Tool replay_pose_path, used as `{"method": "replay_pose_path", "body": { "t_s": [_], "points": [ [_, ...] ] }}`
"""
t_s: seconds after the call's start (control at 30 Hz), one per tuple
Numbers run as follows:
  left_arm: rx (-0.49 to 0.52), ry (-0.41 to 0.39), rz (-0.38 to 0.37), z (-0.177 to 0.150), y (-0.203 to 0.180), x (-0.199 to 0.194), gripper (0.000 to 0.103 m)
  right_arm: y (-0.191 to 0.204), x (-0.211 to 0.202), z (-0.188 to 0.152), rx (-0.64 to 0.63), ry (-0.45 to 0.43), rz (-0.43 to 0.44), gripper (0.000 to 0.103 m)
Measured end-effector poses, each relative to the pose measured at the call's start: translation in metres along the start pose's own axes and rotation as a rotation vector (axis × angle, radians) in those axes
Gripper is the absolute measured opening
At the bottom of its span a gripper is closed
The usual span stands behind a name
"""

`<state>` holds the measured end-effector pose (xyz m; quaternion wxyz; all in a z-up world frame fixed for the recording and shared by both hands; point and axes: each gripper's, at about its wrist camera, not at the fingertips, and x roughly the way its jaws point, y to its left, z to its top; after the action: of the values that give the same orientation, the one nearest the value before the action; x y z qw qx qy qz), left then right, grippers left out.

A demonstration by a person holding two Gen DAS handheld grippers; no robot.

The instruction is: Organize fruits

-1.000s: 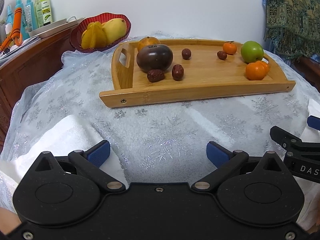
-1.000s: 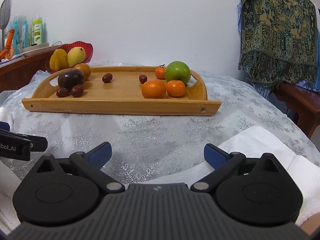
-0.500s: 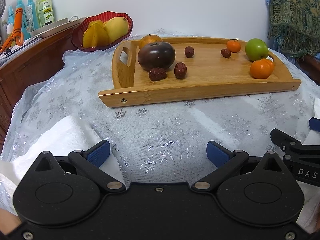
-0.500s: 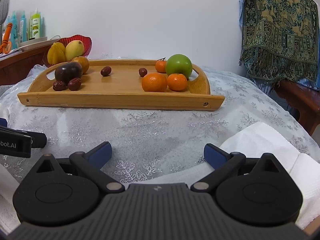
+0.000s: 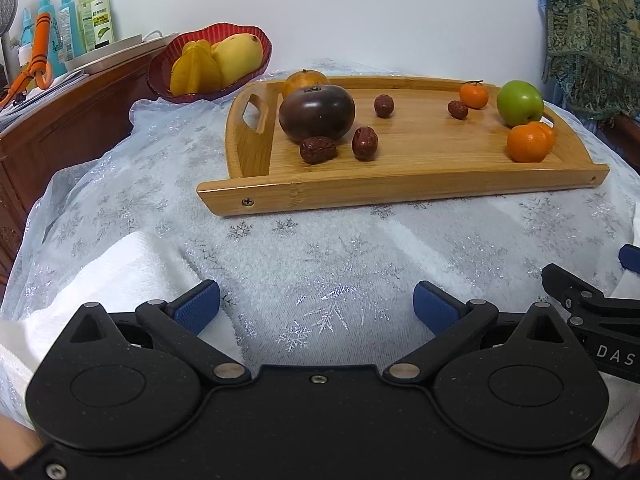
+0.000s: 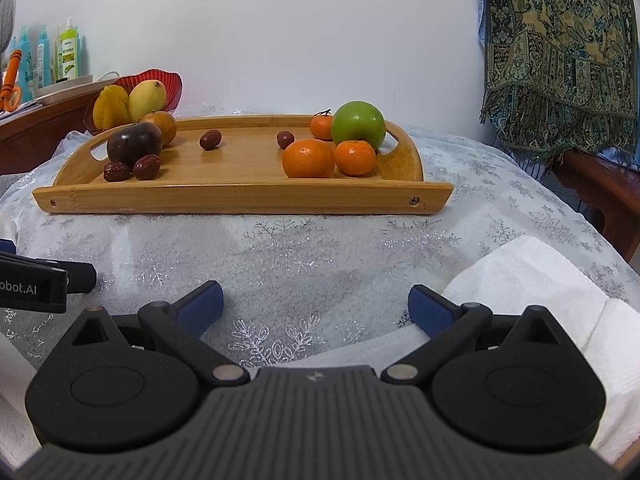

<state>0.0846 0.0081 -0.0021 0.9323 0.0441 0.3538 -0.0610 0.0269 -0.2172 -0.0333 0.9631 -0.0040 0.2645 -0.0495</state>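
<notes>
Both grippers are shown advanced slightly toward the fruit since a second earlier. Left black two-finger gripper (image 5: 316, 304) and right black two-finger gripper (image 6: 314, 304) are held empty, fingers apart, low over the snowflake-patterned white cloth (image 5: 320, 252), presumably ready to reach. Beyond, mixed fruits are scattered on the bamboo tray (image 5: 400, 196); a mango and starfruit are kept in the red bowl (image 5: 160, 76).

A tray (image 5: 400, 192) sits on the surface (image 5: 320, 264). At its left end a big round fruit (image 5: 317, 112) has two dates (image 5: 318, 150) just before it. At the right end an apple (image 5: 519, 103) stands behind two tangerines (image 6: 308, 159). A bowl (image 5: 168, 76) with a mango (image 5: 238, 58) lies behind the tray's left corner.
</notes>
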Motion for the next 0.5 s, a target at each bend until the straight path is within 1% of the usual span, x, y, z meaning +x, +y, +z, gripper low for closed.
{"method": "replay_pose_path", "body": {
  "t_s": [0.5],
  "points": [
    [-0.001, 0.002, 0.001, 0.0000, 0.0003, 0.0002, 0.103, 0.0005, 0.0004, -0.0003, -0.002, -0.001, 0.000, 0.103]
  ]
}}
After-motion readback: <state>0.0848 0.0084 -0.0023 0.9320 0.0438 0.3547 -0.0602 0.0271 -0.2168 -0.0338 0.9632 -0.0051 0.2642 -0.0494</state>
